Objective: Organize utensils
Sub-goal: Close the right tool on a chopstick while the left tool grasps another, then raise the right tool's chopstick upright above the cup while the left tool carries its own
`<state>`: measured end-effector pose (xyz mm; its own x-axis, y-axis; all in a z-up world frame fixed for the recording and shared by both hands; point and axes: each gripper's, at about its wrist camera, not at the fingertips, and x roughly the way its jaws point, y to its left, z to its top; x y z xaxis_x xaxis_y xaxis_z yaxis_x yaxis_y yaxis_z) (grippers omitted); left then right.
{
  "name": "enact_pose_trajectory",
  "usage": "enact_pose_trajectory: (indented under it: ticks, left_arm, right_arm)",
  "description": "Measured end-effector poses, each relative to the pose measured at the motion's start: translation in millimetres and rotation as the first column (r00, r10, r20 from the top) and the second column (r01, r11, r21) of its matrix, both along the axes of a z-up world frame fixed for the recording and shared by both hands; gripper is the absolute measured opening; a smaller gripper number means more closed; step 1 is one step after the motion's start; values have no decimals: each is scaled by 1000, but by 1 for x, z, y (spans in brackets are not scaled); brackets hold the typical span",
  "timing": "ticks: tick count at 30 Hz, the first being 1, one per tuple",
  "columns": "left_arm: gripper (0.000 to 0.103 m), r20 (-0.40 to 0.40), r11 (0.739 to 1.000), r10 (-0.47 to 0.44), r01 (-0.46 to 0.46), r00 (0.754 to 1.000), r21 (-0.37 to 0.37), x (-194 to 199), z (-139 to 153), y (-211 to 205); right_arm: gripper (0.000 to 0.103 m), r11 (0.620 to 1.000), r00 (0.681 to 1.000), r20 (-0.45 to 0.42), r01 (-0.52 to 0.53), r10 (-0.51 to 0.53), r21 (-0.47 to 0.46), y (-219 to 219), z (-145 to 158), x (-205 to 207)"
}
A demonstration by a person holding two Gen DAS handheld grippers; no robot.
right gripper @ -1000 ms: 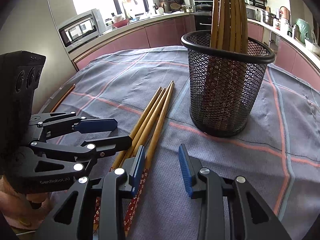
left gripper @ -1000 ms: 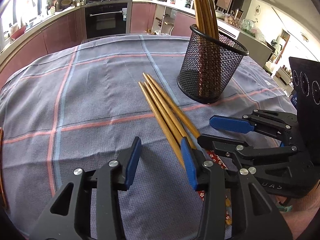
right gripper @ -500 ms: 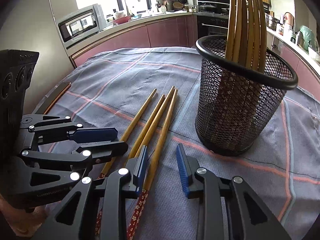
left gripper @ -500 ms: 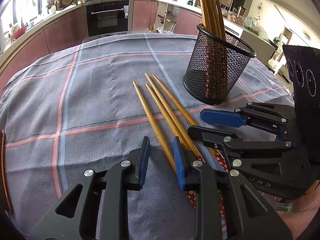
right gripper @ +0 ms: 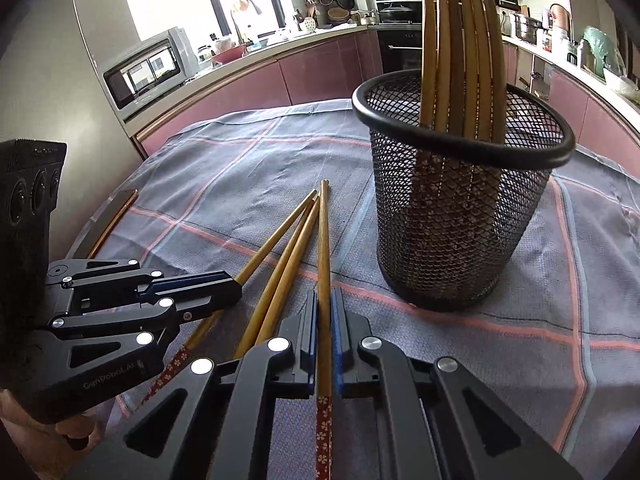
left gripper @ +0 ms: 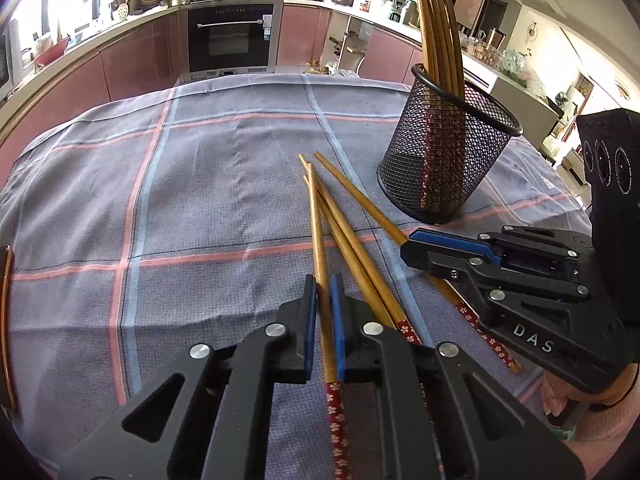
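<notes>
Wooden chopsticks: left hand-held gripper (left gripper: pixel 324 320) and right hand-held gripper (right gripper: pixel 325 334) each just clamped one chopstick near its patterned end; lifting risks dragging the two loose ones between them, or tips catching the mesh holder (right gripper: pixel 460 216) ahead.

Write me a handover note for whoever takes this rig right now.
Tools: the left tool has just closed and is shut on the leftmost chopstick. The right tool has just closed and is shut on the rightmost chopstick.
Things: two loose chopsticks lie between them on the tablecloth.
Done: several standing chopsticks are in the mesh holder.
Left: put these four into it.
</notes>
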<state>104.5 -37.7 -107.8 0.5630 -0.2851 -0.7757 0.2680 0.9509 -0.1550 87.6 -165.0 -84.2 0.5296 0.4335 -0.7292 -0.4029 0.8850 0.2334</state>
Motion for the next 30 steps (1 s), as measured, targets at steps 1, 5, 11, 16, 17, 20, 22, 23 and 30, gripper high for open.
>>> enact_pose_trajectory:
  ticks: [1,5,11,16,17,20,22,23,30]
  left_arm:
    - [8,8,1000,-2,2,1000,-1,-2,2,0]
    - [8,20,999,-35,35,999,1,-11,6,-2]
    - [8,-13,998,-59,59,998,9,-11,-3,-4]
    - [13,-28,996,-83,84,996,20,-7,-5,-6]
    - [14,-29,996,-86,87,996,20,-5,-5,-6]
    - [15,-35,995,-94,94,995,9,1,-5,-6]
    - [15,-37,996,-92,93,995,7,5,-5,-7]
    - [13,-36,996,-90,90,995,12,6,-5,-8]
    - [8,-7,997,-81,81,997,1,1,5,-9]
  right_arm:
    - [6,1000,1000,6,-5,5,7,0,2,-2]
    - [6,999,998,21,-54,54,6,2,8,-10]
    - [6,995,995,-20,-99,98,-25,12,-1,-10]
    - [7,994,993,-44,-108,107,-28,15,-6,-3]
    - [7,994,993,-46,-108,107,-24,15,-6,-2]
    - [7,994,993,-51,-111,110,-16,16,-7,2]
    - [7,994,992,-51,-113,112,-13,17,-7,3]
    - [6,994,993,-50,-111,111,-12,17,-6,3]
    - [6,994,994,7,-105,105,23,4,13,-7]
